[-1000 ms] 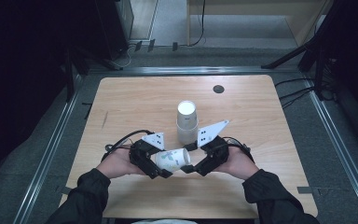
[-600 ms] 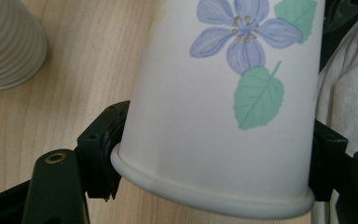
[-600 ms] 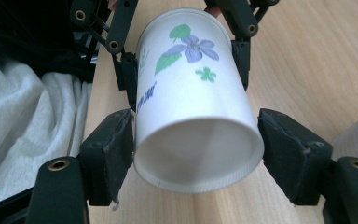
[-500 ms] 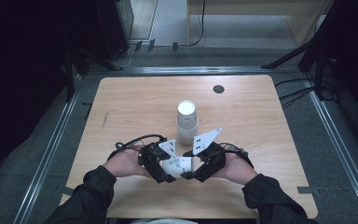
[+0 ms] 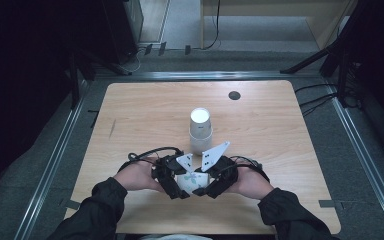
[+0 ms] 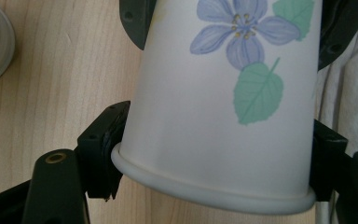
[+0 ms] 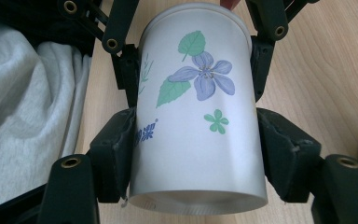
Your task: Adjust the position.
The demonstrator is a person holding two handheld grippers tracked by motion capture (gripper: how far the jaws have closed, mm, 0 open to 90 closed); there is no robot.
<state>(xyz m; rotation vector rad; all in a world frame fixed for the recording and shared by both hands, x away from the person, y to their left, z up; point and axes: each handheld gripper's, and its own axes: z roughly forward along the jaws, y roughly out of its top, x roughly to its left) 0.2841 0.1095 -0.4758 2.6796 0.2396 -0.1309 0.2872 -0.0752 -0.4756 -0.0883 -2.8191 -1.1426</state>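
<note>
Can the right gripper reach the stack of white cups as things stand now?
Probably not yet: the right gripper is shut on the flowered cup, which the left gripper also holds. The stack of cups stands just beyond.

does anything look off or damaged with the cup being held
Nothing looks damaged. The white flower-printed paper cup lies on its side between the left gripper and right gripper, both clamped on it, walls undented. The upside-down stack of white paper cups stands straight.

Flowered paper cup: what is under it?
Bare wooden table lies beneath the flowered paper cup, held by both the left gripper and right gripper; contact underneath is hidden.
</note>
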